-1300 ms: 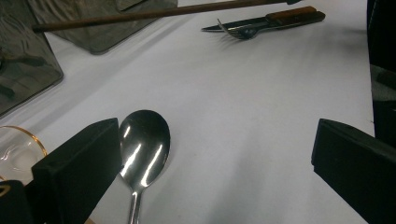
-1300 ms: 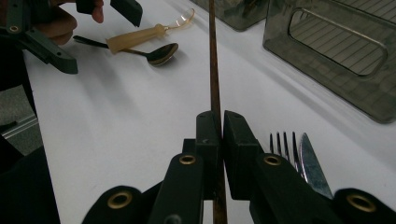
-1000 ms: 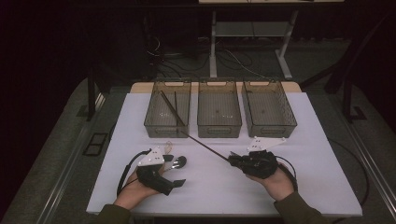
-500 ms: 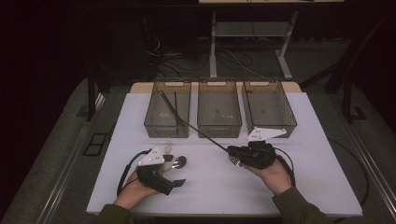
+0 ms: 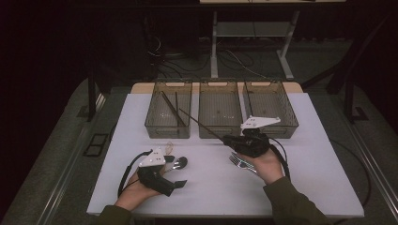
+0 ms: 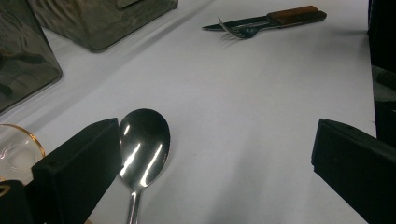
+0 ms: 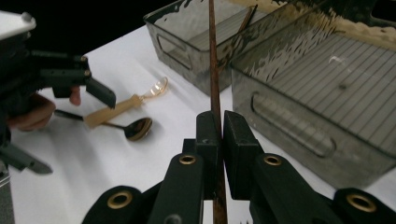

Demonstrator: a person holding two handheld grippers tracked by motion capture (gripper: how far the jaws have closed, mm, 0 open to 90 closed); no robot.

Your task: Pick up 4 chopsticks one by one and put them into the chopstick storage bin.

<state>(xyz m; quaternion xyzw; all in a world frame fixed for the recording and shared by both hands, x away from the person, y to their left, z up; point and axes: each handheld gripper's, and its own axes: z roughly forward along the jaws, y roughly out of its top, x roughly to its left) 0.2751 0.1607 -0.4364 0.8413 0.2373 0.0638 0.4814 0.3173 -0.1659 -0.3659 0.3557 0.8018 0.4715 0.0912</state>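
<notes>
A: The right gripper (image 5: 230, 140), clamping the chopstick (image 5: 202, 124), is lifting toward the left bin (image 5: 152, 126).

B: The left gripper (image 5: 176, 171) is resting open. Pinched near one end, that stick's tip could be snagging the rim.

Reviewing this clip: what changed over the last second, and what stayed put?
The right gripper, shut on the chopstick, has lifted and moved up the table toward the bins, the stick's tip now nearing the left bin. The left gripper stayed open beside the spoon; the fork and bins are unmoved.
</notes>
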